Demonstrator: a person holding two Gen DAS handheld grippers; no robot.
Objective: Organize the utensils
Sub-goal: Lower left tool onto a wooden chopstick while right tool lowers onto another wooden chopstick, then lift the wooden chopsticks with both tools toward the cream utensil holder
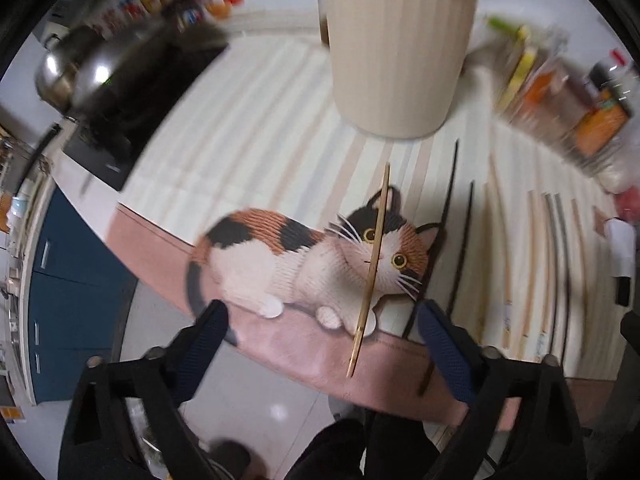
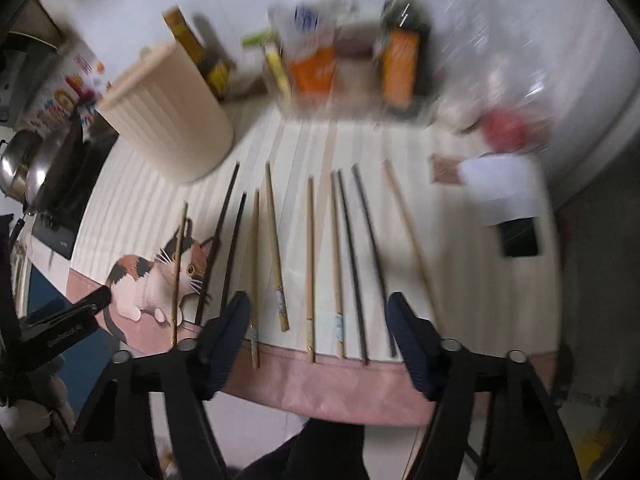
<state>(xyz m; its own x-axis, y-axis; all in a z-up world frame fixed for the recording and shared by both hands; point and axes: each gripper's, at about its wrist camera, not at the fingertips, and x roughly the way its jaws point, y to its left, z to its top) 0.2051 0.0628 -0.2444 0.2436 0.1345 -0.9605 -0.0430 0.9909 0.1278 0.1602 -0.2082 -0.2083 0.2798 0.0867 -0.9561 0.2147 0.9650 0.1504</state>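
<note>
Left tool (image 1: 320, 322), jaws apart, hovers over gold chopstick (image 1: 372, 264) on the cat mat (image 1: 256, 256).

Open left claw (image 1: 320, 320) hovers over gold chopstick (image 1: 372, 268) lying across cat mat (image 1: 280, 248).

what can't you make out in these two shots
- Inside of the beige holder: left wrist view cuts off its rim at the top edge.
- Bottle labels: motion-blurred in right wrist view.
- Chopstick prints: too small.
- Wok: blurred in left wrist view.
</note>
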